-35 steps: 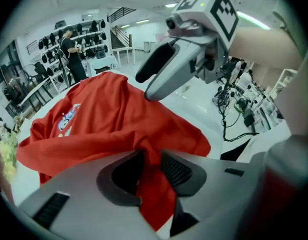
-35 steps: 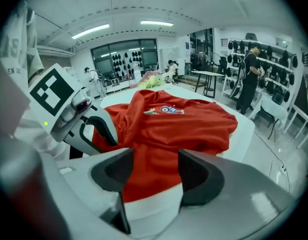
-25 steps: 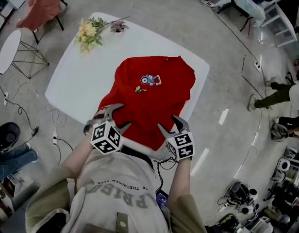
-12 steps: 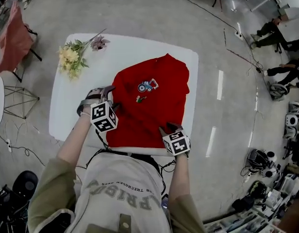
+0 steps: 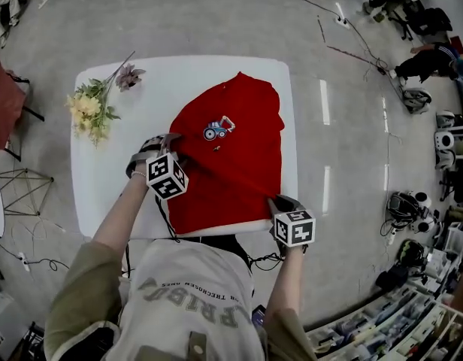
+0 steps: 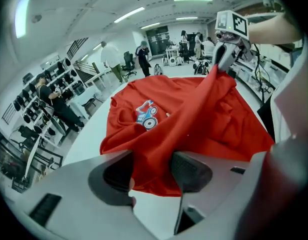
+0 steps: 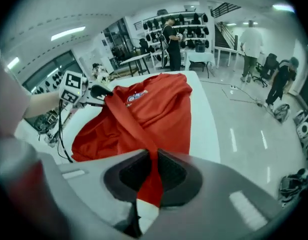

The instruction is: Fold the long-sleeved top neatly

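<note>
two grippers pinch the red long-sleeved cloth top [image 5: 231, 164]
the top, with a small tractor picture [image 5: 215, 130], lies spread on the flat white table [image 5: 111, 186]. the left gripper [image 6: 153, 159] has just been closing and pinches cloth at its side. the right gripper [image 7: 153, 156] has just squeezed shut on the white-edged bottom corner. i think the folding is only starting; almost all is left.

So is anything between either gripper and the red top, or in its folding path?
Nothing visible. Both jaws have just been closing on cloth: left gripper at the left edge of the red top, right gripper at its near corner. The flowers lie apart, at the far left corner of the table.
</note>
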The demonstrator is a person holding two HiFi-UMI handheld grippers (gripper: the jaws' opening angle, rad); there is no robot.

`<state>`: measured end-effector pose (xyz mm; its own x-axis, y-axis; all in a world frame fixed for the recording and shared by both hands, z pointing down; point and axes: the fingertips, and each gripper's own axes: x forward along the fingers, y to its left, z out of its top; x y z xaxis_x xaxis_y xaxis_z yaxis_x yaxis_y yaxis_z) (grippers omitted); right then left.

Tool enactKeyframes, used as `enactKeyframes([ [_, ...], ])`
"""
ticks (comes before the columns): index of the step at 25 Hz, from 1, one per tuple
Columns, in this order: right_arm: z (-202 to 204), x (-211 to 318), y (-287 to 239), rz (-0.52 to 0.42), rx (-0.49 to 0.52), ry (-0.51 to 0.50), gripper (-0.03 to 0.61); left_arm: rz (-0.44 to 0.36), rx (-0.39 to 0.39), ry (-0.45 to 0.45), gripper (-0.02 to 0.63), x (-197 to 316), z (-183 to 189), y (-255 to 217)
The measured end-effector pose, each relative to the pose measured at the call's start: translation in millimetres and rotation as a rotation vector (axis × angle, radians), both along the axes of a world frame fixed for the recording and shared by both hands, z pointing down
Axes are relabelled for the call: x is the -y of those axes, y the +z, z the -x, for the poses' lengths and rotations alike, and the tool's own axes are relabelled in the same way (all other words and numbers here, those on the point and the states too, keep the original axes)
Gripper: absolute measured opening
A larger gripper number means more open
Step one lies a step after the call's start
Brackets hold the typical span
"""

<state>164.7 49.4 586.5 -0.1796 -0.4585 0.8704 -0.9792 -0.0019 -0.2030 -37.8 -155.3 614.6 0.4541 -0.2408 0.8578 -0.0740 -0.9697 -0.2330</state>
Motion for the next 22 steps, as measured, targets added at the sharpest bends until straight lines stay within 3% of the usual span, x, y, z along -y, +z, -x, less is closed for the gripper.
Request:
enactKeyframes([
  [5,-1.5,5.9,38.1,0.136,-0.149,-0.141,0.041,0.09,0.013,-0.029,0.218,2.2,0.7,24.0],
  [9,-1.1,13.0,46.6,0.184,-0.138,-0.251,0.061,0.099,-0.016,-0.063,0.231,3.9,5.2,19.1],
  [10,1.8,12.0,43.1,0.184,-0.112,-0.286,0.121,0.087,-0.02,-0.073,0.244,2.9,8.1,12.7],
  [11,4.8,12.4,36.0,0.171,-0.079,-0.316,0.254,0.074,-0.034,-0.09,0.249,1.3,10.2,3.6],
  [12,6.7,16.3,25.2,0.142,-0.05,-0.344,0.302,0.066,-0.057,-0.116,0.253,-1.1,11.4,-7.0],
  [18,21.9,94.5,-40.1,-0.146,-0.08,-0.614,0.302,0.117,-0.169,-0.277,0.253,-28.3,6.4,-38.8],
  [22,41.0,168.8,-48.9,-0.313,-0.118,-0.815,0.302,0.159,-0.195,-0.404,0.253,-35.5,-10.9,-36.3],
])
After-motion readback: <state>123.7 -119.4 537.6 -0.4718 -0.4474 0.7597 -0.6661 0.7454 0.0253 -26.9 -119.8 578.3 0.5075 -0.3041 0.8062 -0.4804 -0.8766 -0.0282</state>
